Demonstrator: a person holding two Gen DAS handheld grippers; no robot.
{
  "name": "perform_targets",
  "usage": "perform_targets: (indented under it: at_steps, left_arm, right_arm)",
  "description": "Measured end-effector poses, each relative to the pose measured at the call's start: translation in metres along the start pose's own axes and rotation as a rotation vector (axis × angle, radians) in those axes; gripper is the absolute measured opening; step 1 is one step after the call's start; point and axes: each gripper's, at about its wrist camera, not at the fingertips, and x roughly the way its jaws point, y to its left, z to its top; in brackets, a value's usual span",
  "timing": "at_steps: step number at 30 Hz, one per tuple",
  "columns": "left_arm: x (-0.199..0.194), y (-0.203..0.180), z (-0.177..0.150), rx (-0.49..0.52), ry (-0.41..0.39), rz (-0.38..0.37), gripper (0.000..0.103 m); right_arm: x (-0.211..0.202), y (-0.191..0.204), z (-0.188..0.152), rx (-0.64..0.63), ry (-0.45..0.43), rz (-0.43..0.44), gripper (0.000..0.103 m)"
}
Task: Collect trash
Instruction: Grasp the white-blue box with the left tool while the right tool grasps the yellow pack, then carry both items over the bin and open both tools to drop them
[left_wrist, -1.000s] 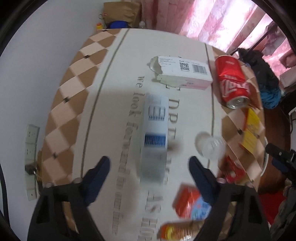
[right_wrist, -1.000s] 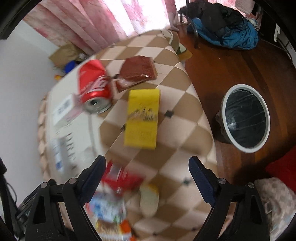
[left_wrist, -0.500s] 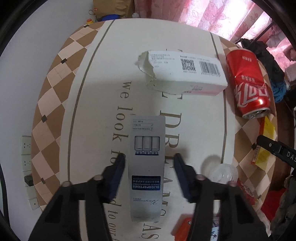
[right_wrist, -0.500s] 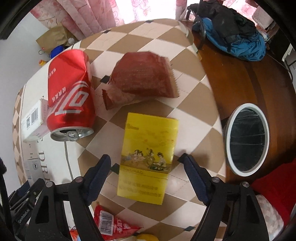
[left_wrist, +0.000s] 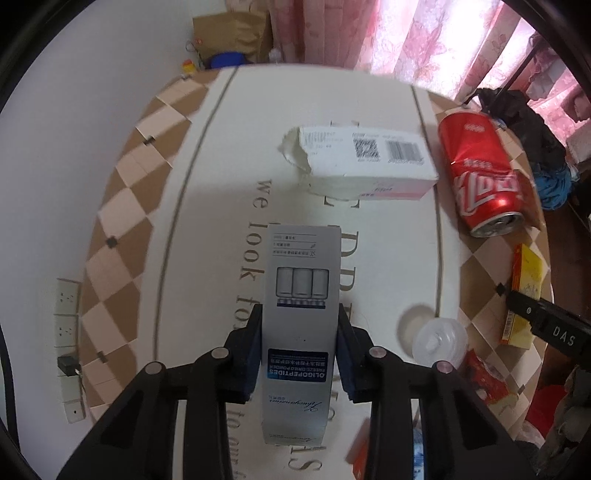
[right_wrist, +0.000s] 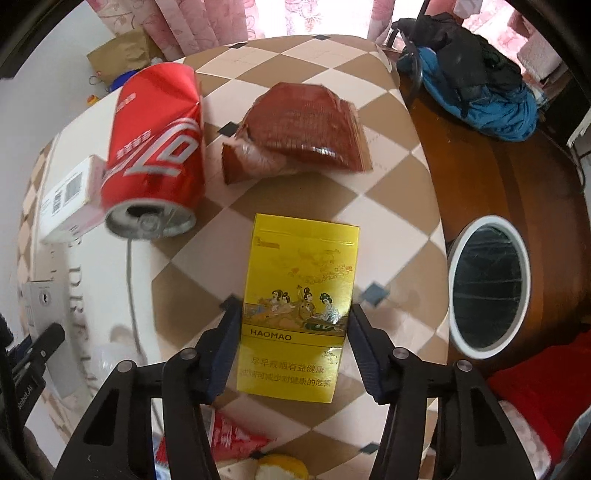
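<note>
Two grips logged: our left gripper clamps the grey carton on the table, our right gripper closes against the yellow pack near the bin; risk, thin cardboard buckling and slipping on lift.

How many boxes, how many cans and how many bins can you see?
Boxes: 3 (grey box, white box, yellow box)
Cans: 1 (red can)
Bins: 1 (bin on the floor)
Total: 5
A blurred orange thing at the picture's edge is not counted.
</note>
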Motion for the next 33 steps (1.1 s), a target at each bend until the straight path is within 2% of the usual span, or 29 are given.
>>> perform_targets:
  at_steps: [7, 9, 10, 12, 17, 21, 24, 27, 30, 33]
  left_arm:
    - [-0.072, -0.006, -0.026, 0.023, -0.157, 0.015, 0.031]
    - [-0.094, -0.021, -0.031, 0.041, -0.201, 0.008, 0.031]
    - [-0.099, -0.034, -0.023, 0.049, -0.217, -0.001, 0.031]
    - [-0.118, -0.051, -0.02, 0.071, -0.253, -0.024, 0.031]
    - [-0.162, -0.1, -0.016, 0.135, -0.322, -0.112, 0.031]
    - [-0.194, -0.15, -0.019, 0.208, -0.36, -0.2, 0.031]
    - [-0.206, -0.198, -0.021, 0.273, -0.357, -0.282, 0.031]
    - [-0.204, -0.25, -0.023, 0.343, -0.34, -0.332, 0.031]
    - [-0.182, -0.307, -0.022, 0.402, -0.269, -0.397, 0.031]
    - [-0.149, -0.359, -0.017, 0.437, -0.177, -0.416, 0.031]
  right_arm:
    - [-0.045, -0.009, -0.035, -0.027, -0.151, 0.031, 0.059]
    - [-0.064, -0.015, -0.047, -0.028, -0.203, 0.06, 0.059]
    - [-0.074, -0.019, -0.053, -0.022, -0.22, 0.08, 0.059]
    - [-0.096, -0.032, -0.065, -0.006, -0.269, 0.133, 0.059]
    - [-0.15, -0.064, -0.087, 0.018, -0.376, 0.198, 0.059]
    - [-0.192, -0.113, -0.103, 0.063, -0.453, 0.227, 0.059]
    - [-0.219, -0.164, -0.113, 0.111, -0.497, 0.228, 0.059]
    - [-0.234, -0.223, -0.12, 0.173, -0.518, 0.21, 0.059]
    - [-0.233, -0.28, -0.125, 0.235, -0.511, 0.166, 0.059]
    - [-0.207, -0.339, -0.125, 0.314, -0.458, 0.131, 0.059]
